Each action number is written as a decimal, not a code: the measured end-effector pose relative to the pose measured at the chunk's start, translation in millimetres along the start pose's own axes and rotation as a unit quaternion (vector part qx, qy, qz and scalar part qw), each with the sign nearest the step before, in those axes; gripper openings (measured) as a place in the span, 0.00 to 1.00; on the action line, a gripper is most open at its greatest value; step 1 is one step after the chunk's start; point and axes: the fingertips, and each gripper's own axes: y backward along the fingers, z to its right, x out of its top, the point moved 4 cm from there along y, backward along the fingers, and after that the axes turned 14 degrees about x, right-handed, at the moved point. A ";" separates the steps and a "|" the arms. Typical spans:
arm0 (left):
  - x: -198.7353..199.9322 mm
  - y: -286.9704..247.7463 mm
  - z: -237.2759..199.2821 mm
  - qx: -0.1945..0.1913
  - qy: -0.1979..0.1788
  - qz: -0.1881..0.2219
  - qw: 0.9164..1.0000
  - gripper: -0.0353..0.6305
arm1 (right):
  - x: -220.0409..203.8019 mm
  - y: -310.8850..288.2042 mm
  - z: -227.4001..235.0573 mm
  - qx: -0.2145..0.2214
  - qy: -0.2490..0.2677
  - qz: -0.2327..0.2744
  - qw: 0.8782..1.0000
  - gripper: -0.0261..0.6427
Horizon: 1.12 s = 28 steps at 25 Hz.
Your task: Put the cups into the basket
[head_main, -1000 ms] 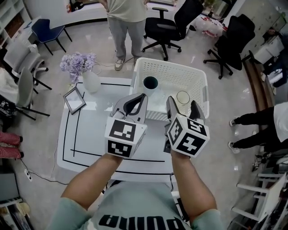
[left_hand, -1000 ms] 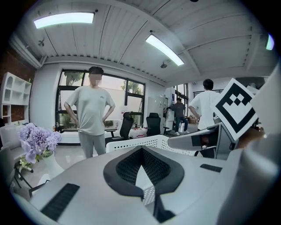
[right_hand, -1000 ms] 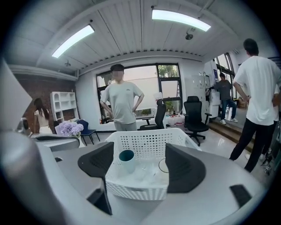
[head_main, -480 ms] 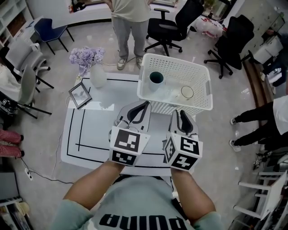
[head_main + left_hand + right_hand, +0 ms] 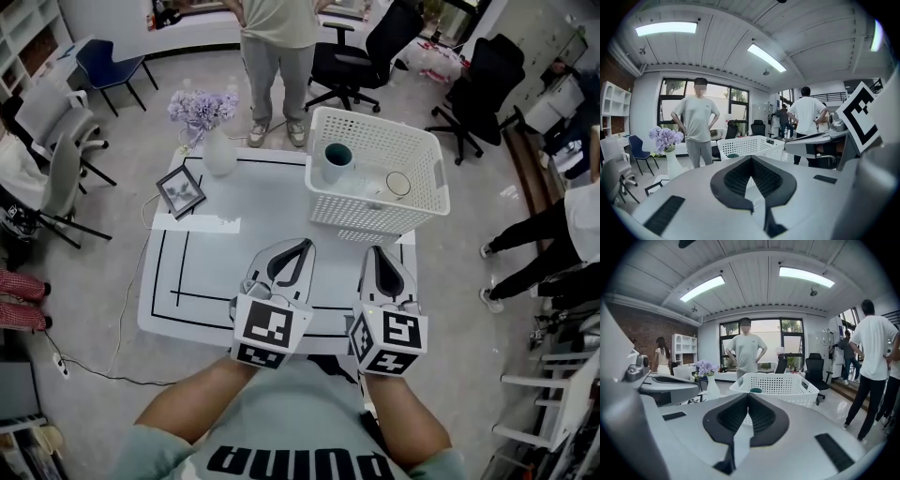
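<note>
A white slatted basket [image 5: 424, 201] stands at the table's far right corner. Inside it are a dark teal cup [image 5: 337, 158] on the left and a pale clear cup [image 5: 398, 184] on the right. Both grippers hover side by side over the table's near edge, well short of the basket. My left gripper [image 5: 305, 243] is shut with nothing in it. My right gripper [image 5: 376, 248] is shut and empty too. In the right gripper view the basket [image 5: 780, 385] and the teal cup [image 5: 755, 390] lie straight ahead beyond the closed jaws. The left gripper view has the basket [image 5: 752, 146] just past its jaws.
A white vase of purple flowers [image 5: 217, 150] and a small photo frame [image 5: 181, 191] stand at the table's far left. Black tape lines [image 5: 178, 272] mark the white tabletop. A person [image 5: 275, 42] stands behind the table, with office chairs [image 5: 361, 52] around.
Both grippers have drawn back from the basket to the table's near edge. The right gripper's jaws went from open over the clear cup to shut and empty.
</note>
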 end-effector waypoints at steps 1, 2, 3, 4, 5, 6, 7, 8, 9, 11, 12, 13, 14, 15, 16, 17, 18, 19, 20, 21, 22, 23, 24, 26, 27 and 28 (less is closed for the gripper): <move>-2.8 6.7 0.7 -0.003 -0.001 0.001 1.000 0.06 | -1.6 4.2 -6.2 0.006 0.003 0.002 1.000 0.07; -5.6 13.3 1.3 -0.005 -0.001 0.002 1.000 0.06 | -3.4 8.0 -12.2 0.012 0.006 0.003 1.000 0.07; -8.0 19.9 1.5 -0.007 0.001 0.004 1.000 0.06 | -5.0 11.5 -18.0 0.019 0.009 0.003 1.000 0.07; -9.5 26.6 1.2 -0.009 0.002 0.007 1.000 0.06 | -6.2 15.1 -23.6 0.025 0.012 0.003 1.000 0.07; -10.3 33.5 0.6 -0.009 0.004 0.011 1.000 0.06 | -7.2 18.9 -29.1 0.032 0.015 0.003 0.999 0.07; -10.8 40.3 0.1 -0.010 0.005 0.015 1.000 0.06 | -8.2 23.0 -34.2 0.038 0.016 0.002 0.999 0.07; -11.5 46.7 -0.2 -0.009 0.007 0.018 1.000 0.06 | -9.4 27.2 -39.0 0.045 0.018 0.001 0.999 0.07; -12.5 52.6 -0.1 -0.008 0.009 0.020 1.000 0.06 | -10.8 31.4 -43.4 0.054 0.020 0.001 0.998 0.07; -14.0 58.3 0.5 -0.005 0.011 0.021 1.000 0.06 | -12.5 35.5 -47.3 0.065 0.025 0.000 0.998 0.07; -18.7 69.5 2.7 0.007 0.014 0.020 1.000 0.06 | -17.3 44.1 -52.4 0.092 0.040 -0.003 0.995 0.07; -21.7 74.9 4.1 0.016 0.017 0.018 1.000 0.06 | -20.6 48.3 -53.4 0.106 0.048 -0.006 0.993 0.07; -24.7 79.8 5.7 0.025 0.019 0.017 0.999 0.06 | -24.2 52.4 -53.6 0.119 0.055 -0.010 0.991 0.07; -27.0 83.8 7.8 0.035 0.019 0.018 0.999 0.06 | -27.7 56.3 -53.0 0.133 0.061 -0.013 0.989 0.07; -27.9 86.8 10.7 0.045 0.019 0.021 0.999 0.06 | -31.0 60.0 -51.7 0.147 0.068 -0.016 0.987 0.07; -27.5 88.8 14.6 0.055 0.017 0.026 0.998 0.06 | -33.7 63.5 -49.5 0.161 0.074 -0.018 0.984 0.07; -26.9 90.6 19.6 0.065 0.016 0.030 0.997 0.06 | -36.0 67.0 -46.5 0.173 0.080 -0.020 0.981 0.07; -26.8 92.6 25.6 0.077 0.016 0.031 0.996 0.06 | -37.7 70.7 -42.5 0.184 0.087 -0.021 0.979 0.07; -27.4 95.1 32.3 0.090 0.019 0.029 0.995 0.06 | -38.9 74.7 -37.6 0.194 0.094 -0.020 0.976 0.06; -28.3 97.9 39.7 0.104 0.023 0.026 0.994 0.06 | -39.4 79.0 -31.7 0.202 0.100 -0.020 0.974 0.06; -28.2 100.6 48.1 0.118 0.028 0.024 0.992 0.06 | -39.3 83.5 -24.9 0.210 0.105 -0.019 0.972 0.06; -27.2 102.6 57.3 0.130 0.031 0.024 0.991 0.06 | -38.9 88.0 -17.5 0.218 0.109 -0.017 0.970 0.06; -26.4 103.7 67.2 0.141 0.033 0.024 0.989 0.06 | -38.7 92.2 -10.1 0.226 0.111 -0.015 0.968 0.06; -26.5 104.0 77.2 0.149 0.033 0.022 0.988 0.06 | -38.9 95.8 -3.1 0.233 0.111 -0.013 0.966 0.06; -26.6 104.1 96.2 0.163 0.031 0.019 0.986 0.06 | -40.6 101.6 9.2 0.245 0.111 -0.010 0.963 0.06; -26.9 104.9 105.1 0.170 0.030 0.016 0.985 0.06 | -41.8 104.4 14.6 0.250 0.111 -0.009 0.962 0.06; -27.3 106.2 113.7 0.177 0.028 0.013 0.984 0.06 | -42.8 107.4 19.7 0.254 0.112 -0.008 0.961 0.06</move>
